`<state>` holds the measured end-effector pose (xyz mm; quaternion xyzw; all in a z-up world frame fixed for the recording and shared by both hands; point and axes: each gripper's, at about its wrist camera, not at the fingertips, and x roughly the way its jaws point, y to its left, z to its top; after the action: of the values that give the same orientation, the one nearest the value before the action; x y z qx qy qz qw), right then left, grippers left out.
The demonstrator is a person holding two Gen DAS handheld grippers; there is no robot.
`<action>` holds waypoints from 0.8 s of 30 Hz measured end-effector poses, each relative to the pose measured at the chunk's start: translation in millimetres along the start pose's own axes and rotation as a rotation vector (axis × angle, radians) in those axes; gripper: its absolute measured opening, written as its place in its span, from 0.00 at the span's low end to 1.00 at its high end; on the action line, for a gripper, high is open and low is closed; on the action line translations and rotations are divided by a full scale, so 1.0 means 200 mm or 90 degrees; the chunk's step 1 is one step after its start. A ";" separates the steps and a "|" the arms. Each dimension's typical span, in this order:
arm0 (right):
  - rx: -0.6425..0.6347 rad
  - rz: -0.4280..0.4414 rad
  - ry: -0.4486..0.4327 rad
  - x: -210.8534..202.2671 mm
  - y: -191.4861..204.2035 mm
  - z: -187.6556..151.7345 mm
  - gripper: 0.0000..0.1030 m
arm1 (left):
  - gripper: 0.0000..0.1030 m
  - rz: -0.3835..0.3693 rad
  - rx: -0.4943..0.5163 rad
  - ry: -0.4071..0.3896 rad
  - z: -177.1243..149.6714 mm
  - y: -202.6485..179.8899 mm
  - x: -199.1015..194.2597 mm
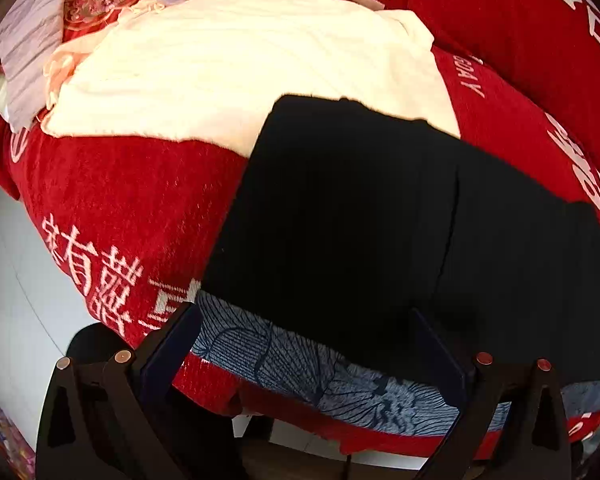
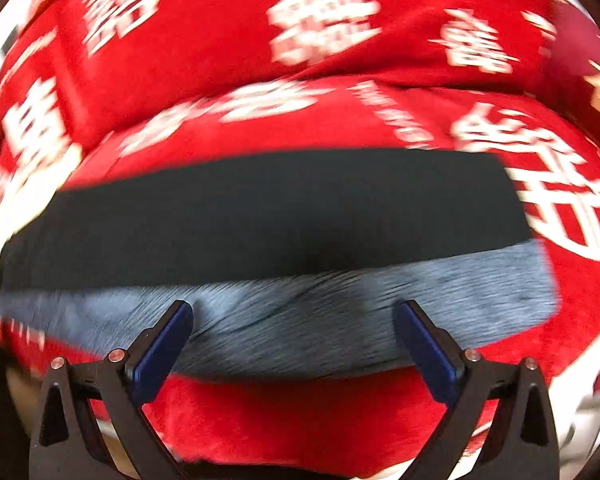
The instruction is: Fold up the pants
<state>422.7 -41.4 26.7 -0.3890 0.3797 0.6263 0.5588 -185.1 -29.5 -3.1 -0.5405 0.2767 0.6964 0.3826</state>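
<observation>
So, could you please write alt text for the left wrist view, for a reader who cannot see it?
Black pants lie flat on a red blanket with white characters, a cream blanket behind them. The open left claw hovers over their near edge, gripping nothing.

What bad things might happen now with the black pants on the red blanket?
1. The black pants lie on a blue-grey patterned cloth; the open left gripper or right gripper might pinch both together.
2. They sit near the edge of the red blanket and may slide off.
</observation>
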 end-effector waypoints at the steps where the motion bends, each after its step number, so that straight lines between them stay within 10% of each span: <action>1: -0.002 -0.009 0.003 0.01 0.00 0.00 0.99 | 1.00 -0.008 -0.005 0.003 0.01 0.01 0.02; 13: 0.235 -0.086 -0.002 -0.12 -0.60 -0.13 1.00 | 1.00 -0.011 0.017 -0.007 -0.09 -0.01 -0.13; 24: 0.328 0.030 -0.051 -0.08 -0.70 -0.32 0.99 | 1.00 -0.080 0.325 0.049 -0.41 -1.20 -0.12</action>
<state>566.6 -94.6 9.3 -0.1998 0.5129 0.5368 0.6394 60.8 32.4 4.5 -0.4690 0.4237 0.5579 0.5379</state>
